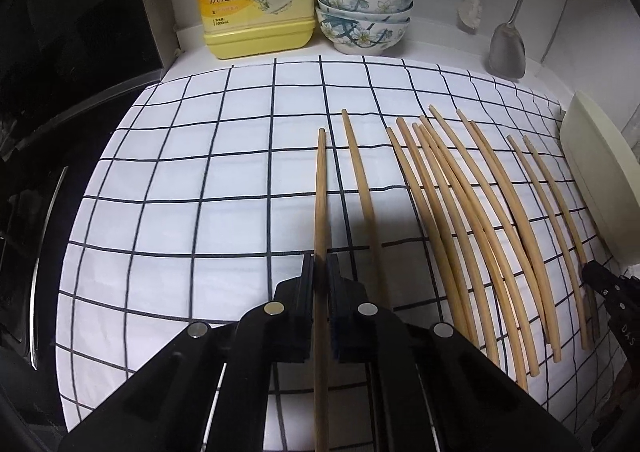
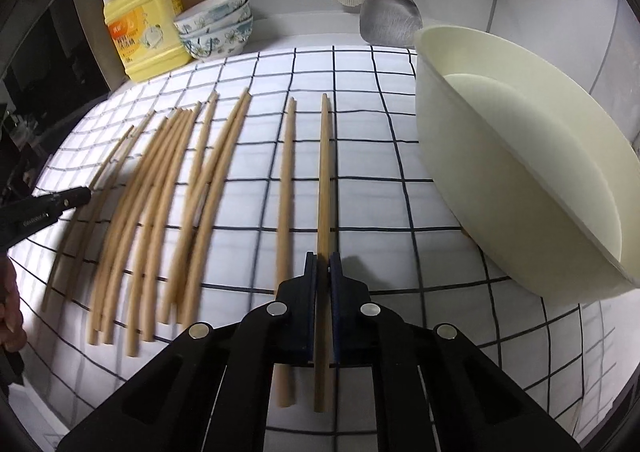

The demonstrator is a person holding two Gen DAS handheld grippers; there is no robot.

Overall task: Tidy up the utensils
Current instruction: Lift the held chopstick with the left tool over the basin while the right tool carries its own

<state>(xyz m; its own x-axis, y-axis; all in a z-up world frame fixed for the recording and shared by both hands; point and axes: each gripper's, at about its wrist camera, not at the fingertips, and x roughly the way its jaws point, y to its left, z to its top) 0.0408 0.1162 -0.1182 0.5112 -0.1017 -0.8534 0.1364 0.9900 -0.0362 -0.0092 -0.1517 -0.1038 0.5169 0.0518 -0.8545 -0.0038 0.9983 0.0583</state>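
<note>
The left gripper (image 1: 320,272) and right gripper (image 2: 323,268) each pinch one bamboo chopstick (image 1: 320,192); about a dozen lie mid-frame, and the cream basin (image 2: 520,156) looks empty.

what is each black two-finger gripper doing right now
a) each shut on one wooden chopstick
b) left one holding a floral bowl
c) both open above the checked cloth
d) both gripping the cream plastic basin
a: the left gripper and the right gripper each clamp a single wooden chopstick between closed pads.
</note>
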